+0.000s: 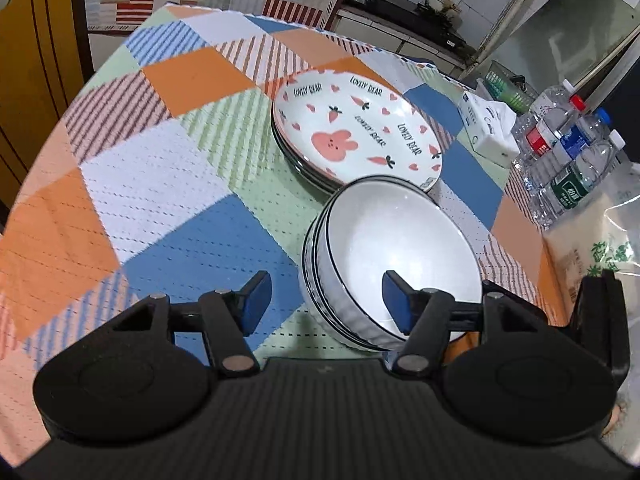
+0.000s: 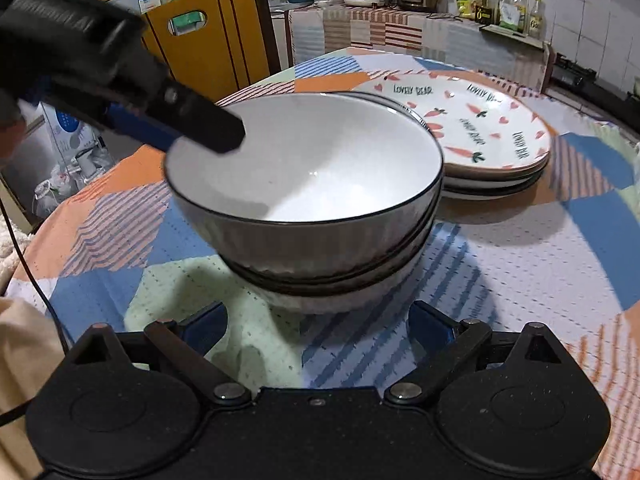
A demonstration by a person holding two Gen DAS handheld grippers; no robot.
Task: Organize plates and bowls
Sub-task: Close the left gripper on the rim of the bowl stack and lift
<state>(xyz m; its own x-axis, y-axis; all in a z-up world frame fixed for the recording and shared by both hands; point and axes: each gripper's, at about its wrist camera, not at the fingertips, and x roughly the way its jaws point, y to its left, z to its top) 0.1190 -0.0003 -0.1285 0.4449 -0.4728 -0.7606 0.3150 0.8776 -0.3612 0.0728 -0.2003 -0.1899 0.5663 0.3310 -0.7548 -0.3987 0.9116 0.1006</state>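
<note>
Left gripper (image 1: 324, 300) black, ribbed body; blue-padded fingers (image 1: 256, 296); silver pivot screws; round housings

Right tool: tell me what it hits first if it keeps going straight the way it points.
Probably the stack of bowls. The right tool is open and aimed at the lowest bowl's base, with only tablecloth between. The stack of plates sits farther back and right. Depth is uncertain.

Worktop (image 1: 192, 80) had a patchwork cloth (image 1: 168, 184). On it: plate stack (image 1: 356, 132), bowl stack (image 1: 384, 264) just beside it, tissue pack (image 1: 488, 128), water bottles (image 1: 568, 152) at the edge.
</note>
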